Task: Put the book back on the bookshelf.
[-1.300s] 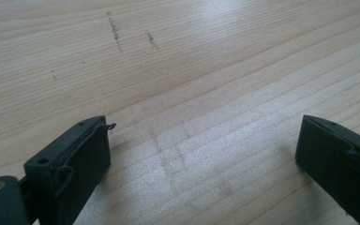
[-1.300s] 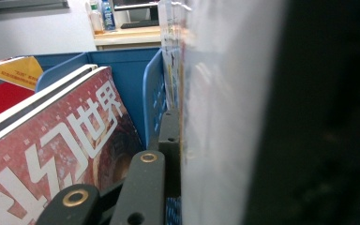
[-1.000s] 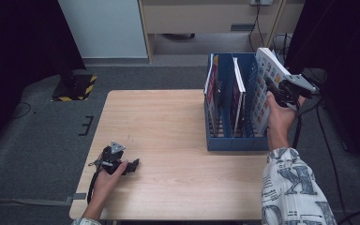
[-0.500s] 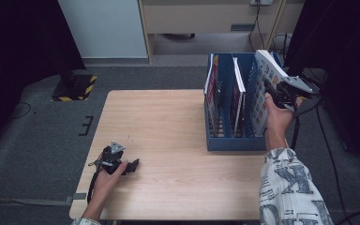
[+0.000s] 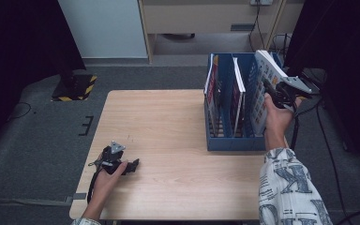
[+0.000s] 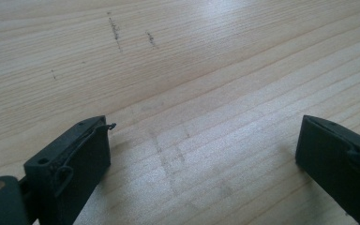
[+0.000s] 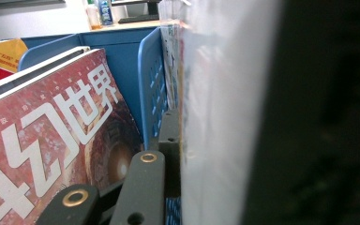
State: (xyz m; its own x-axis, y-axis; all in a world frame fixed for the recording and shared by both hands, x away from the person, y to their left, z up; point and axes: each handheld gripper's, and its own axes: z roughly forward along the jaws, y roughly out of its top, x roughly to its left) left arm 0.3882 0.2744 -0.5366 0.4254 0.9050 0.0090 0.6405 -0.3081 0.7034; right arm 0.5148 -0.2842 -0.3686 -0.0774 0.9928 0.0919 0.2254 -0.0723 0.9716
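Right hand-held gripper (image 5: 268, 89) is clamping narrow on a white magazine (image 5: 267, 75), which is leaning tilted in the rightmost slot of the blue file rack (image 5: 234, 140) at the worktop's far right edge. The magazine's cover is showing a grid of small pictures; its top is sticking out above the rack. A red magazine (image 7: 51, 140) is sitting in the next slot left. Left hand-held gripper (image 5: 130, 166) is resting on the worktop (image 5: 168, 122) near the left front corner, jaws wide, nothing between. Broad bare wood is lying open between the two.
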